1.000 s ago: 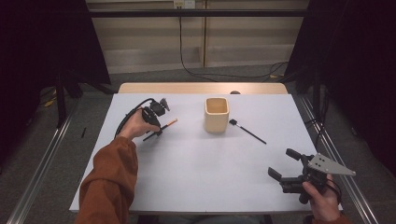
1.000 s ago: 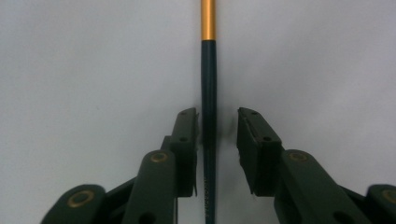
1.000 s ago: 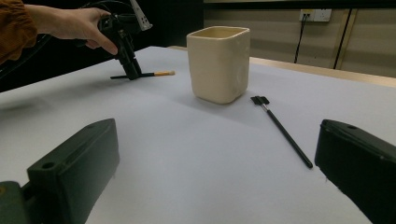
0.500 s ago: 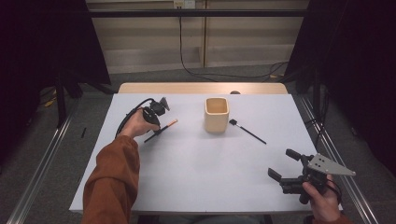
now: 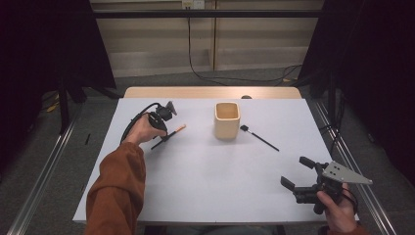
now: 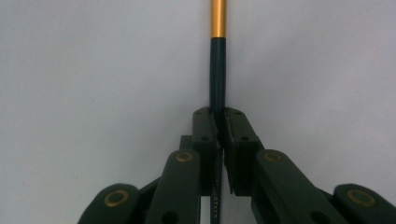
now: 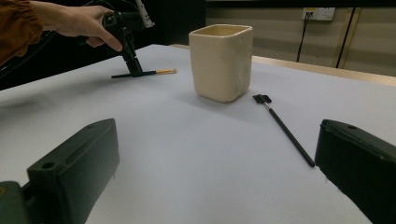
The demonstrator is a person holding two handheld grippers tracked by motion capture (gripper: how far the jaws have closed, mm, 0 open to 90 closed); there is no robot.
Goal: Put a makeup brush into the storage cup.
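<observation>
A thin dark brush [image 5: 172, 134] with an orange-gold ferrule lies on the white table at the far left. My left gripper [image 5: 163, 135] points down onto it and is shut on its handle. In the left gripper view the jaws [image 6: 219, 125] pinch the dark brush handle [image 6: 218, 70], which runs straight ahead. A cream square cup [image 5: 227, 120] stands upright at the far centre. A second black brush [image 5: 259, 138] lies to the right of the cup. My right gripper [image 5: 295, 171] hovers open near the front right corner, with nothing between its jaws.
The white sheet [image 5: 205, 186] covers the table, with a wooden edge [image 5: 210, 92] at the far side. In the right gripper view the cup [image 7: 220, 60] is ahead, the black brush [image 7: 285, 128] right of it, and the left gripper [image 7: 133, 67] far left.
</observation>
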